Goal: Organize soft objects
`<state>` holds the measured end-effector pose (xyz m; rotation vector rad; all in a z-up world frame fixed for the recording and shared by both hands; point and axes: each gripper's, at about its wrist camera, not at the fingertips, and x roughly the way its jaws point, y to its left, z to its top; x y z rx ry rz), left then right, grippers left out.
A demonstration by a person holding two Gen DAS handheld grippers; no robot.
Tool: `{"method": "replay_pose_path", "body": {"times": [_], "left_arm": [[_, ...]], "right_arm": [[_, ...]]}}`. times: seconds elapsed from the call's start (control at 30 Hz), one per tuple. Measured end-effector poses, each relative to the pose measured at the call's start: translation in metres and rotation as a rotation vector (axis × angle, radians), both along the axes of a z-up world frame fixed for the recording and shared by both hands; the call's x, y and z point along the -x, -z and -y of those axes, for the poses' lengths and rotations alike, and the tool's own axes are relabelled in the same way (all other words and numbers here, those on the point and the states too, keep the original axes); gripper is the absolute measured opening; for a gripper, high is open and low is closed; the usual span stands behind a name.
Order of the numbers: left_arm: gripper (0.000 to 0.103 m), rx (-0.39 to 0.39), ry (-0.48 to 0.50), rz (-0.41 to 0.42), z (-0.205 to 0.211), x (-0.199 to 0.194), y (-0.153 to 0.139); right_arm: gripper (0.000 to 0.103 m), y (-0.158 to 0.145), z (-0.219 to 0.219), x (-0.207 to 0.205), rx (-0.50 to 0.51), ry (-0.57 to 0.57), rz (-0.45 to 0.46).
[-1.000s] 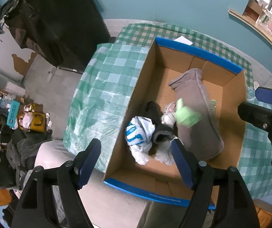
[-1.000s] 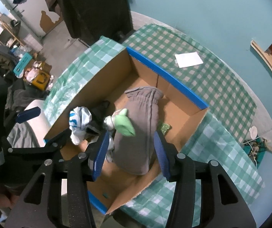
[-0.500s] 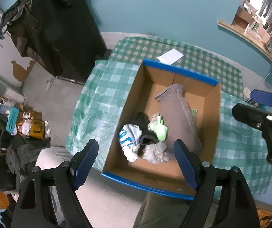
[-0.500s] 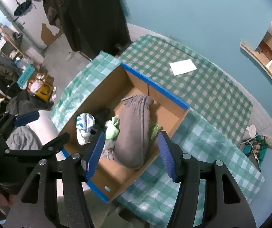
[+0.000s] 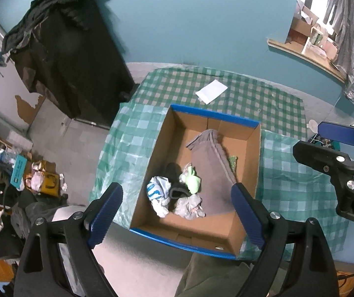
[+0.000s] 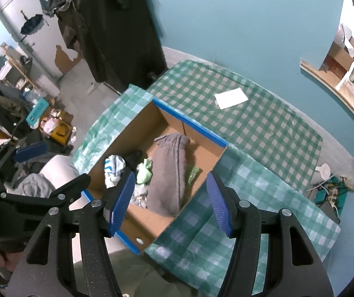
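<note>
Soft objects lie inside the cardboard box (image 5: 252, 163) at frame centre, well below both tools. Left tool (image 5: 174, 212): jaws wide, holding nothing. Right tool (image 6: 169, 200): jaws wide, holding nothing. Contents, left wrist view: grey garment (image 5: 211, 170) along the box's right side; green item (image 5: 193, 182), black item (image 5: 174, 173), white-and-blue cloth (image 5: 158, 190) and pale crumpled piece (image 5: 189, 204) clustered at its lower left. The box rests on the checked tabletop (image 5: 276, 104); a white paper (image 5: 211, 91) lies beyond it. Judgement: placement appears complete; any further item must be located outside the box, approached with jaws wide.
</note>
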<state>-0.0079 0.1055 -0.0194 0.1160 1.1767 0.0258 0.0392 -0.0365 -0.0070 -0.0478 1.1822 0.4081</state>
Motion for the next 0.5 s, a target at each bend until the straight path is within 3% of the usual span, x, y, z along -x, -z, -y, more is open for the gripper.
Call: {"method": "replay_pose_path", "body": {"times": [0.23, 0.5], "left_arm": [[0.090, 0.028, -0.005, -0.010, 0.008, 0.003, -0.010], [0.090, -0.007, 0.006, 0.002, 0.018, 0.006, -0.014]], "right_arm": [[0.061, -0.011, 0.012, 0.006, -0.001, 0.008, 0.014], [0.061, -0.015, 0.021, 0.014, -0.001, 0.020, 0.019]]}}
